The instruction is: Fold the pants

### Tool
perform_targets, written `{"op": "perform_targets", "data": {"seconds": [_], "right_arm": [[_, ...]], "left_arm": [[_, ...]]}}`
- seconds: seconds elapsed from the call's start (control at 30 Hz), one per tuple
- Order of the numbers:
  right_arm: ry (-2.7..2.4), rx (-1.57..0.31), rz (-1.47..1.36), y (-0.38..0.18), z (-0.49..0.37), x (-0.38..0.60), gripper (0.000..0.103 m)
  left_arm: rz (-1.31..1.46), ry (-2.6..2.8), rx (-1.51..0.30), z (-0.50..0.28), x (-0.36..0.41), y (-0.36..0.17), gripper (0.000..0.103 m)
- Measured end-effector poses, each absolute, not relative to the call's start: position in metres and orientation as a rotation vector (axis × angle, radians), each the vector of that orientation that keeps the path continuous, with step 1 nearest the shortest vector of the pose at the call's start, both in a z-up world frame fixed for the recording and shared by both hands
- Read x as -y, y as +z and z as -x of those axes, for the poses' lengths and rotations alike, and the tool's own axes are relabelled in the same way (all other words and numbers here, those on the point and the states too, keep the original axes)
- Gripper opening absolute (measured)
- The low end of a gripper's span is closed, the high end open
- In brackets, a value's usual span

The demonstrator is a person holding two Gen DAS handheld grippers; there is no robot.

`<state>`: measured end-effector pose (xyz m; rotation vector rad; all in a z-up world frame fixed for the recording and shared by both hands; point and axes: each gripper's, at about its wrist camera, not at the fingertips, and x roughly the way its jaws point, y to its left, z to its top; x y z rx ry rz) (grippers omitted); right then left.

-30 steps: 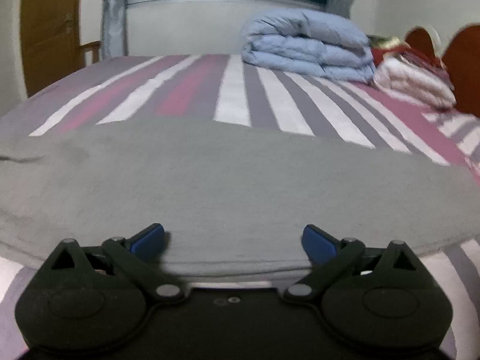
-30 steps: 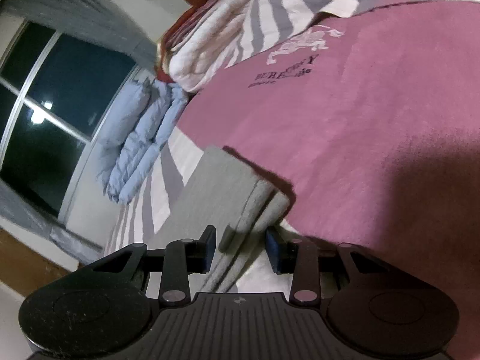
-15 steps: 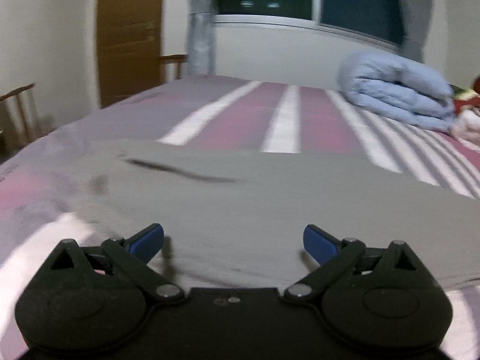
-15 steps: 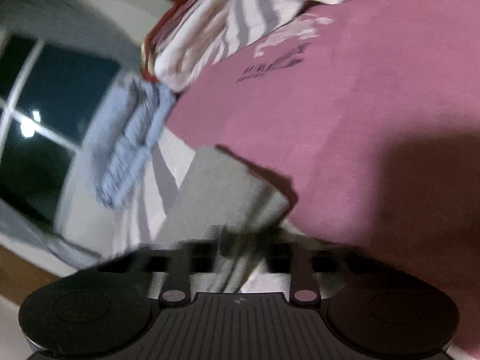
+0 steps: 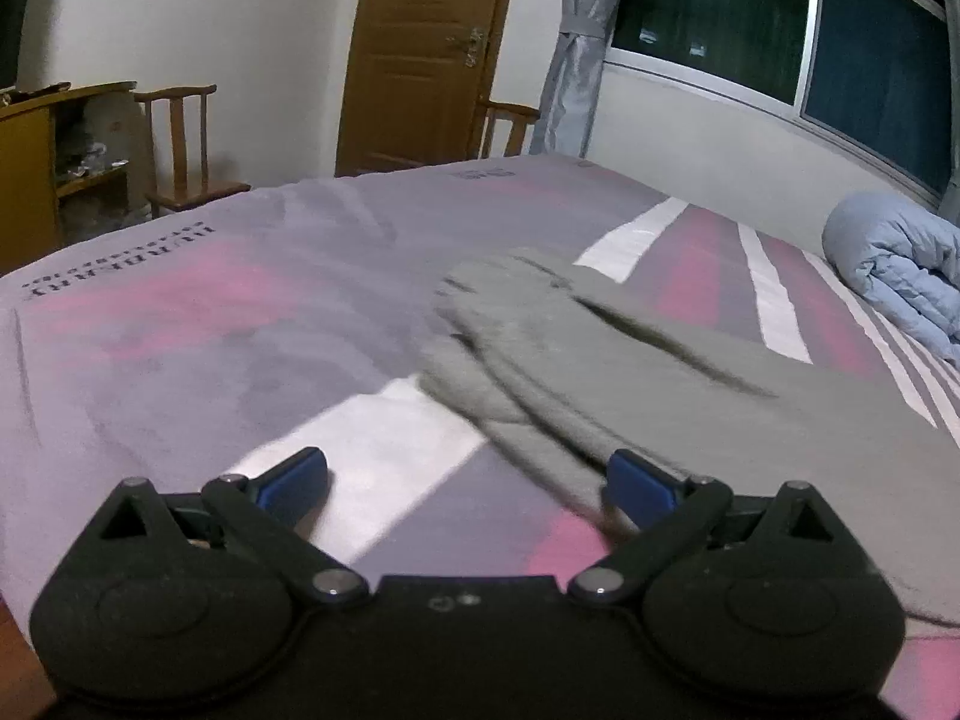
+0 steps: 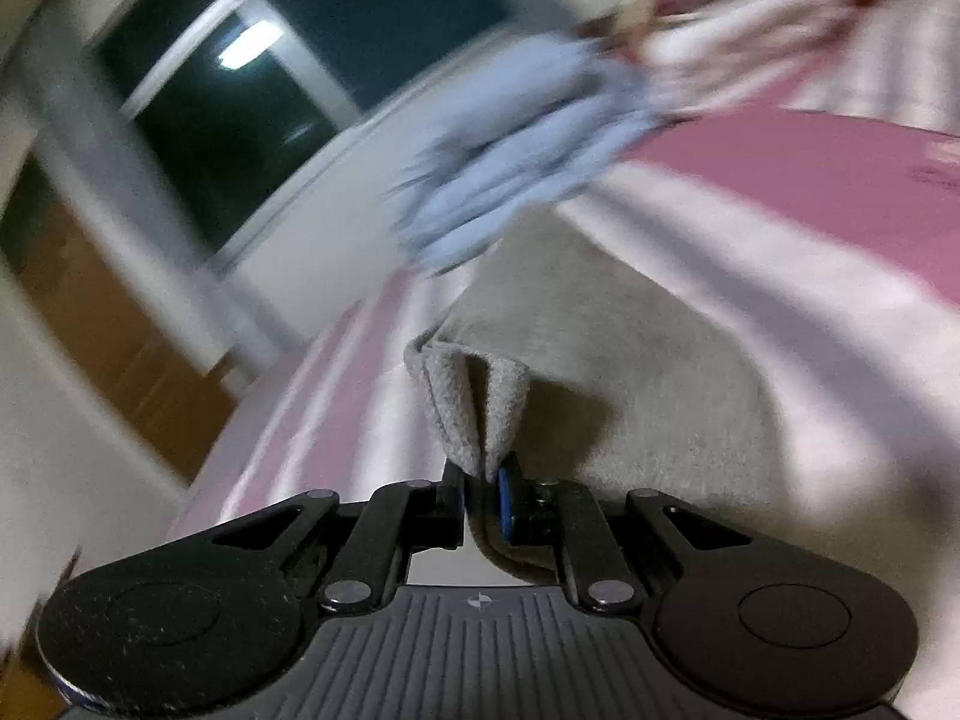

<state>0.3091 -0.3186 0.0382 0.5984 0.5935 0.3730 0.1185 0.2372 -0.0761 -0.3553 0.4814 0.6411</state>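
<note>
- Left wrist view: the left tongs [image 5: 465, 483] are spread wide with nothing between them, hovering low over the bed [image 5: 198, 330]. The gray pants [image 5: 630, 372] lie flat on the striped bedspread, running from about 12 o'clock off toward 3 o'clock. Their rounded near end and lower edge sit just ahead of the right blue pad, which overlaps the hem line.
- Same view: lots of bare bedspread from 9 to 11 o'clock. The bed's far edge is around 11–12, with the wooden chair [image 5: 180, 144] and door [image 5: 420, 54] beyond it. The folded blue duvet [image 5: 894, 264] sits at 3 o'clock, well apart from the pants.
- Right wrist view (blurry): the right tongs [image 6: 482, 489] are pinched together on a bunched edge of the pants [image 6: 630, 372], the fabric standing up between the pads, with the rest spreading toward 2 o'clock. The blue duvet [image 6: 510, 180] is at 12 o'clock, past the pants' far edge.
</note>
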Motion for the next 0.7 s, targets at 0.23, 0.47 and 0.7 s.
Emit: {"op": "perform_targets", "data": {"seconds": [0.23, 0.47, 0.7], "right_arm": [[0.73, -0.691, -0.223, 0.006, -0.261, 0.125, 0.011], [0.761, -0.723, -0.068, -0.025, -0.226, 0.089, 0.036], [0.697, -0.662, -0.188, -0.005, -0.236, 0.114, 0.035]], "left_arm": [[0.487, 0.669, -0.449, -0.099, -0.262, -0.081, 0.095], [0.479, 0.656, -0.46, -0.103, -0.263, -0.084, 0.097], [0.456, 0.645, -0.473, -0.106, -0.26, -0.085, 0.097]]}}
